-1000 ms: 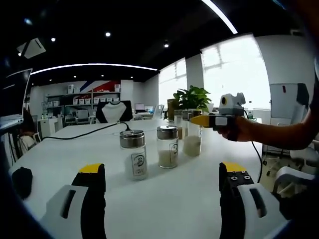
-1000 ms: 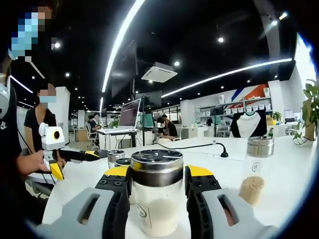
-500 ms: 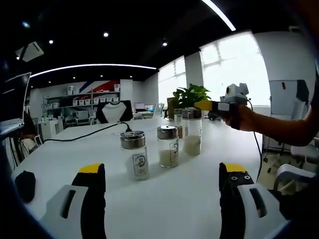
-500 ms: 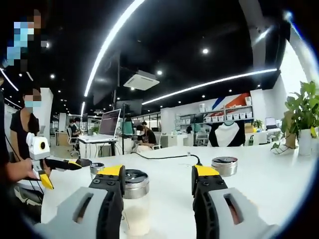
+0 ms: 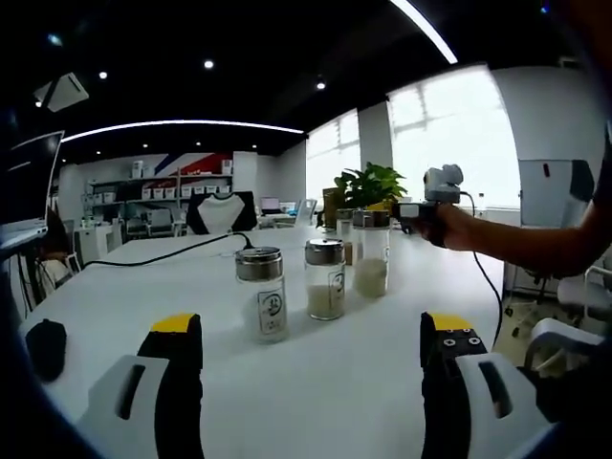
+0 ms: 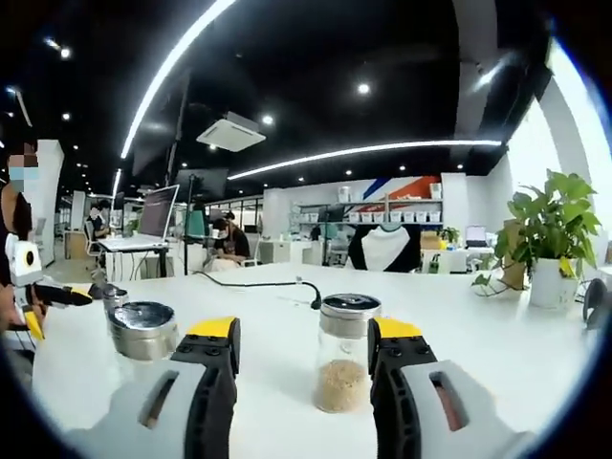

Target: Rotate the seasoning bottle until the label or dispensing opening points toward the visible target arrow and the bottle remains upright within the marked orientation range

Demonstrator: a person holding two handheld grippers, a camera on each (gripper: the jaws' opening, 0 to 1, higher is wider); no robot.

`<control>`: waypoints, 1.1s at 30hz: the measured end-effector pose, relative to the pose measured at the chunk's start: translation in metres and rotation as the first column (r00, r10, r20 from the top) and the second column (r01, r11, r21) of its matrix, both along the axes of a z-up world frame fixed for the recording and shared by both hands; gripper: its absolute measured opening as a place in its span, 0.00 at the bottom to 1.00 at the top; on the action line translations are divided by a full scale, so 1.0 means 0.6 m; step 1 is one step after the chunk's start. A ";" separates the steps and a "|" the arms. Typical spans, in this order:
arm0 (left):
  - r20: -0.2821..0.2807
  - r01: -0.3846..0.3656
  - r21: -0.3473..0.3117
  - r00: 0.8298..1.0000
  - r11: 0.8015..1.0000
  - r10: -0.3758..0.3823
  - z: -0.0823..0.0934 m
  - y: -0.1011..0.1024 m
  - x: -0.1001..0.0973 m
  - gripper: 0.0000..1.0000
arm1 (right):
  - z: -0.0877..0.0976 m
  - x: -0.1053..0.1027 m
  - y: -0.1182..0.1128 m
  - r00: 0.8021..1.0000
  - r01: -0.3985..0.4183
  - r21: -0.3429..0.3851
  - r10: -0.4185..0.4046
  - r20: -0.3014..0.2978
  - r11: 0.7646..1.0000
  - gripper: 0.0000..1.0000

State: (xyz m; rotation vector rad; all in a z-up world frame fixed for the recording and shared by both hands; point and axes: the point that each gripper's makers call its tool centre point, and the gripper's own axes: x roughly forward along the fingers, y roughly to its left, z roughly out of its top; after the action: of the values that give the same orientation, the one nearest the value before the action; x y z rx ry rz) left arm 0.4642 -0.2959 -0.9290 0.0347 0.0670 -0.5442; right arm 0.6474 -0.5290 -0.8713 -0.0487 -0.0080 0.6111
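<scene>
In the left gripper view several metal-capped glass seasoning bottles stand upright on the white table: a labelled one [image 5: 261,294], one with beige grains [image 5: 325,278] and a taller one with white powder [image 5: 370,261]. My left gripper [image 5: 313,330] is open, low over the table, well short of them. A hand holds my right gripper [image 5: 414,207] raised just right of the tall bottle's cap. In the right gripper view my right gripper [image 6: 306,331] is open; a bottle of brown grains [image 6: 345,353] stands ahead between its jaws, untouched. Another bottle's cap [image 6: 142,329] lies left of the jaws.
A potted plant [image 5: 371,186] and more jars stand behind the bottles. A black cable [image 5: 167,253] crosses the table [image 5: 316,402]; a small black object [image 5: 43,346] lies at its left edge. The left gripper [image 6: 38,292] and people at desks appear far left.
My right gripper let go of the white-powder bottle, opened, rose and swung right; a brown-grain bottle now stands ahead of it. The left gripper has hardly moved.
</scene>
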 end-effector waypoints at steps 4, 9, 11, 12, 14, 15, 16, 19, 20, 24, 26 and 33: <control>0.008 0.004 0.000 1.000 1.000 -0.004 0.002 -0.004 0.000 1.00 | -0.015 0.022 -0.005 0.999 0.034 -0.015 -0.035 -0.018 0.999 0.56; 0.008 0.018 -0.041 1.000 0.999 -0.018 0.005 -0.010 -0.004 1.00 | -0.046 0.051 -0.004 0.997 0.065 -0.077 -0.068 -0.041 0.995 0.57; 0.016 0.016 -0.042 1.000 0.999 -0.015 0.007 -0.011 -0.004 1.00 | -0.052 0.058 -0.001 0.996 0.061 -0.068 -0.065 -0.060 0.996 0.57; 0.021 0.011 -0.026 1.000 1.000 -0.011 0.004 -0.010 -0.003 1.00 | -0.054 0.062 0.001 0.996 0.060 -0.063 -0.064 -0.066 0.996 0.57; 0.024 0.014 -0.001 1.000 1.000 -0.014 -0.002 -0.011 -0.001 1.00 | -0.059 0.069 0.004 0.995 0.063 -0.058 -0.068 -0.076 0.996 0.57; 0.036 0.012 0.005 0.999 1.000 -0.012 -0.002 -0.011 0.000 1.00 | -0.063 0.073 0.004 0.994 0.067 -0.057 -0.072 -0.085 0.996 0.57; 0.046 0.009 0.004 0.999 1.000 -0.009 -0.002 -0.008 0.001 1.00 | -0.066 0.076 0.005 0.993 0.069 -0.053 -0.074 -0.092 0.996 0.57; 0.041 0.008 -0.015 0.999 1.000 -0.008 0.001 -0.005 0.003 1.00 | -0.072 0.083 0.009 0.992 0.070 -0.046 -0.075 -0.105 0.996 0.55; 0.038 0.009 -0.017 0.999 1.000 -0.009 0.000 -0.005 0.003 1.00 | -0.074 0.084 0.010 0.991 0.070 -0.041 -0.074 -0.112 0.997 0.55; 0.042 0.009 -0.020 0.999 1.000 -0.008 -0.003 -0.004 0.005 1.00 | -0.085 0.091 0.008 0.988 0.087 -0.034 -0.091 -0.127 0.996 0.51; 0.087 0.020 0.032 0.996 0.999 -0.023 0.000 -0.006 0.006 1.00 | -0.084 0.092 0.009 0.987 0.088 -0.019 -0.089 -0.131 0.996 0.49; 0.134 0.035 0.016 0.990 0.999 -0.036 0.015 -0.011 0.004 1.00 | -0.094 0.095 0.018 0.988 0.088 -0.065 -0.095 -0.120 0.994 0.42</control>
State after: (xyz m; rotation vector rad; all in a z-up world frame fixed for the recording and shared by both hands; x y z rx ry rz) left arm 0.4665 -0.3026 -0.9198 0.0855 -0.0611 -0.5759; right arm 0.7045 -0.5183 -0.9276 -0.0686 0.1308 0.5216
